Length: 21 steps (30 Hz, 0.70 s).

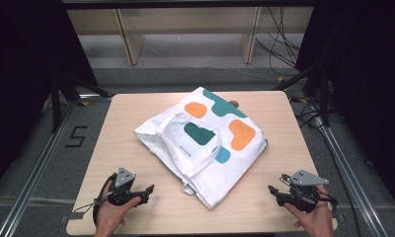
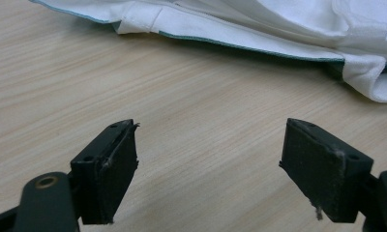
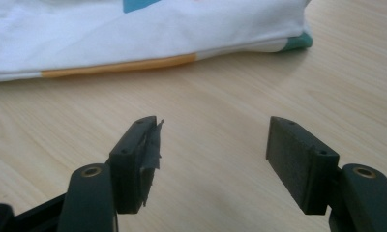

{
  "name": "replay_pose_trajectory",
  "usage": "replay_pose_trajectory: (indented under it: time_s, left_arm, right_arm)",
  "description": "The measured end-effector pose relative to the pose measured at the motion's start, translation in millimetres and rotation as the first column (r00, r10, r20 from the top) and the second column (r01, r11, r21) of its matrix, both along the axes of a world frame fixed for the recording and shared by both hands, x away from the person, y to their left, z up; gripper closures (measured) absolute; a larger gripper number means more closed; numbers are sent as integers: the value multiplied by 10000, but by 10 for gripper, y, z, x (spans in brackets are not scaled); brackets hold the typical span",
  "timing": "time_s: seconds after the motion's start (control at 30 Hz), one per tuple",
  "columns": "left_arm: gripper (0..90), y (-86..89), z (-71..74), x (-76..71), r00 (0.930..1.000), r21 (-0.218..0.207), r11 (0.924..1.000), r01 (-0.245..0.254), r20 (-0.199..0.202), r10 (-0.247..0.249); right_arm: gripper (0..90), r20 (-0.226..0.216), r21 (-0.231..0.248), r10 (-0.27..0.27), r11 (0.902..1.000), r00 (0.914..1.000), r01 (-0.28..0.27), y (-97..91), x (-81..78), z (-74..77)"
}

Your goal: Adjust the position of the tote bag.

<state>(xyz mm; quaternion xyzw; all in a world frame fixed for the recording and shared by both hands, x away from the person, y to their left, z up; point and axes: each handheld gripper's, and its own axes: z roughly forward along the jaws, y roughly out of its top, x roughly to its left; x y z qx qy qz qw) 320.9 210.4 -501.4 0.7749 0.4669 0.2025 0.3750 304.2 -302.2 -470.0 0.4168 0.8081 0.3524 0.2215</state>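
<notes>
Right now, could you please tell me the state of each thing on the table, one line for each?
Tote bag: lying flat, slightly rumpled, untouched.
Handle: loop resting on top of the bag.
Left tongs: open, empty, apart from the bag.
Right tongs: open, empty, apart from the bag.

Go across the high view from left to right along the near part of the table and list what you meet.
Left gripper, jaws open → tote bag, its near corner → right gripper, jaws open. All over the wooden table; neither gripper touches the bag.
</notes>
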Motion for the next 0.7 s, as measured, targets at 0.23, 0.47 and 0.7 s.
replay_pose_trajectory:
  time_s: [0.23,0.47,0.7]
  left_arm:
    - [197,22,13,-5,9998,123,9998,169,-56,-168]
    - [198,36,21,-4,10000,303,9995,-2,-3,2]
    - [201,56,23,7,9997,-28,9997,-227,35,227]
  right_arm:
    - [383,-108,-75,337,9994,9994,-338,128,-5,22]
    - [400,83,-116,1231,9923,9924,-1230,401,7,47]
    - [401,93,-497,2084,9769,9780,-2077,795,26,35]
